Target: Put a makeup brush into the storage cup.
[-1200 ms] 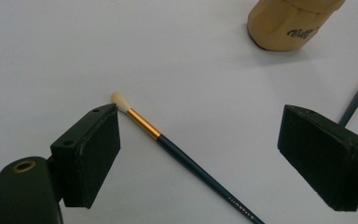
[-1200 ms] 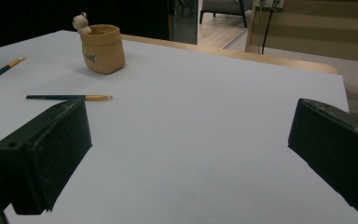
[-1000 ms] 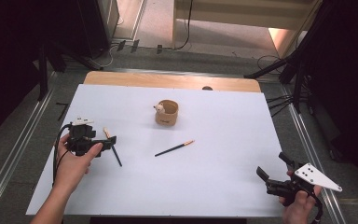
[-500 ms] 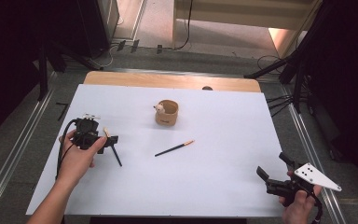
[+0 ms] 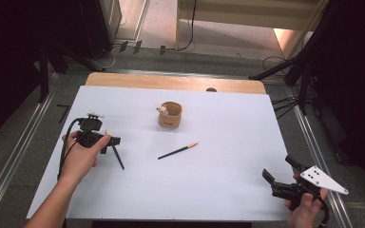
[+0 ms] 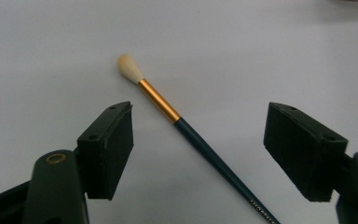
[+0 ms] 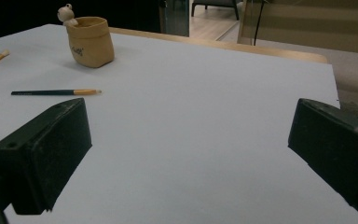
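Dark-handled brush (image 6: 200,142) lies between my left tool's (image 6: 198,149) parted pads, which have just been narrowing without touching it; its shaft runs diagonally, bristles ahead-left. Right tool (image 7: 186,154) open, far.

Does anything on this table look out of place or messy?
Slightly: two paintbrushes lie loose on the white table instead of standing in the tan cup. One lies under the left gripper, one mid-table. Nothing is spilled or broken.

Wide-parted black fingers (image 7: 42,156) over white table (image 7: 205,140) — beyond, tan pot (image 7: 91,42), thin brush (image 7: 56,92).
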The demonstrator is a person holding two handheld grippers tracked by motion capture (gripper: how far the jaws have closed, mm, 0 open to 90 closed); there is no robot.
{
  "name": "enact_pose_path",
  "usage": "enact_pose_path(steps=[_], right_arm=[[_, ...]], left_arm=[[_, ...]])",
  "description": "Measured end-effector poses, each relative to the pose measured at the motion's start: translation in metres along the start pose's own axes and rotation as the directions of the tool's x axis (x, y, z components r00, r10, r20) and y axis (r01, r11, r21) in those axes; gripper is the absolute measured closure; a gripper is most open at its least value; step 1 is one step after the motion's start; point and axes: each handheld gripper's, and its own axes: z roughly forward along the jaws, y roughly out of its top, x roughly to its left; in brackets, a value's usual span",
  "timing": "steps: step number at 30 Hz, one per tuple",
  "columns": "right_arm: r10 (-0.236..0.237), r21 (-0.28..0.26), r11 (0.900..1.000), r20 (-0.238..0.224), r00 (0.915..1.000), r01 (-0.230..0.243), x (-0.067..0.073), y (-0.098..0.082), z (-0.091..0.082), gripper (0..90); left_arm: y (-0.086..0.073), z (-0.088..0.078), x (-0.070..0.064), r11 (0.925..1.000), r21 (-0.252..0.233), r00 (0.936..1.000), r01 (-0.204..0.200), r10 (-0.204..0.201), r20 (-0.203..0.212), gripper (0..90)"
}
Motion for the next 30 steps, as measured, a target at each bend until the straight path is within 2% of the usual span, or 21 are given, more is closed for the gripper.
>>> enact_pose_path(steps=[2, 4, 10, 17, 20, 22, 24, 28, 30], right_arm=[[0.002, 0.002, 1.000, 0.001, 1.0000, -0.002, 0.000, 0.000, 0.000, 0.0], [0.006, 0.001, 1.000, 0.002, 1.0000, -0.006, 0.000, 0.000, 0.000, 0.0], [0.007, 0.005, 1.000, 0.003, 1.0000, -0.007, 0.000, 0.000, 0.000, 0.0], [0.004, 0.007, 1.000, 0.002, 1.0000, -0.004, -0.001, -0.001, 0.001, 0.0], [0.007, 0.014, 1.000, 0.003, 1.0000, -0.007, 0.000, -0.001, 0.001, 0.0], [0.008, 0.014, 1.000, 0.003, 1.0000, -0.008, -0.001, -0.001, 0.001, 0.0], [0.007, 0.011, 1.000, 0.004, 1.0000, -0.007, -0.001, -0.001, 0.002, 0.0], [0.006, 0.012, 1.000, 0.006, 1.0000, -0.006, -0.001, -0.001, 0.002, 0.0], [0.002, 0.012, 1.000, 0.007, 1.0000, -0.002, -0.001, -0.001, 0.002, 0.0]], left_arm=[[0.002, 0.000, 0.001, 0.9993, 0.025, 0.9994, 0.027, -0.028, 0.020, 28.6], [0.003, 0.001, 0.000, 0.9985, 0.034, 0.9988, 0.043, -0.043, 0.021, 29.1], [0.005, 0.006, 0.000, 0.9952, 0.090, 0.9991, 0.039, -0.040, 0.013, 29.0], [0.008, 0.012, 0.000, 0.9914, 0.119, 0.9985, 0.054, -0.054, -0.008, 30.3], [0.011, 0.013, 0.001, 0.9878, 0.129, 0.9962, 0.087, -0.087, -0.008, 31.6], [0.012, 0.014, 0.001, 0.9868, 0.132, 0.9957, 0.093, -0.093, -0.006, 32.7], [0.015, 0.016, 0.000, 0.9822, 0.157, 0.9946, 0.103, -0.102, -0.018, 35.0], [0.017, 0.019, -0.001, 0.9790, 0.180, 0.9953, 0.096, -0.091, -0.031, 38.5], [0.019, 0.021, -0.003, 0.9746, 0.206, 0.9959, 0.088, -0.081, -0.041, 39.8]])
